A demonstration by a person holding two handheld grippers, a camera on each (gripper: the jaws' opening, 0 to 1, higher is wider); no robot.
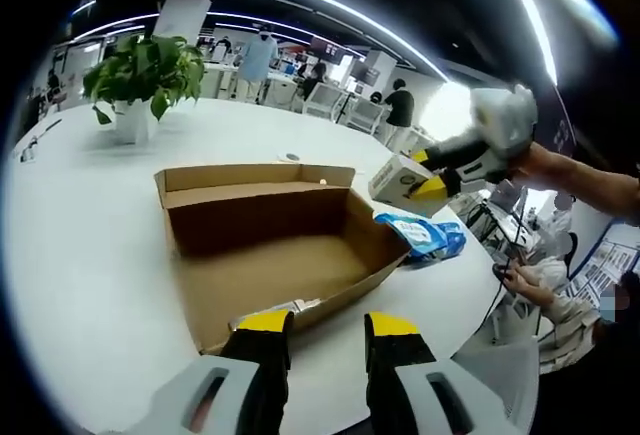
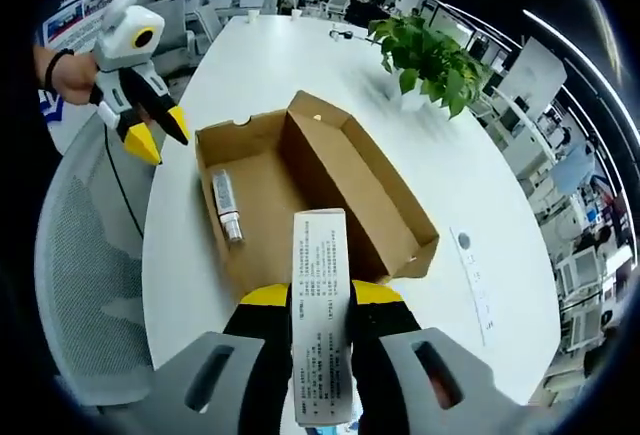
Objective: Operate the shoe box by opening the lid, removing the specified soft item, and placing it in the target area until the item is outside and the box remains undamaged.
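One open cardboard shoe box (image 1: 270, 245) sits on the white round table (image 1: 90, 255), its lid folded back flat beside the tray. In the right gripper view the same box (image 2: 320, 195) holds one small tube-like item (image 2: 228, 207) lying on the inner face of the lid flap; in the left gripper view it shows as a pale sliver (image 1: 275, 312) at the near edge of the cardboard.

Two grippers are in play. The right gripper (image 2: 320, 300) is clenched on one white printed carton (image 2: 320, 315), which stands up between its yellow-tipped jaws above the box; in the left gripper view this gripper (image 1: 425, 187) hangs in the air past the far right corner of the box, with the carton (image 1: 398, 180) in its jaws. The left gripper (image 1: 328, 327) hovers just off the near edge of the box with its jaws parted and nothing between them; in the right gripper view it (image 2: 155, 135) floats beside the box's left corner.

One blue soft packet (image 1: 425, 237) lies on the table just outside the box's right end. One potted green plant (image 1: 140, 80) stands well beyond the box. One grey mesh chair (image 2: 85, 265) stands at the table's edge.
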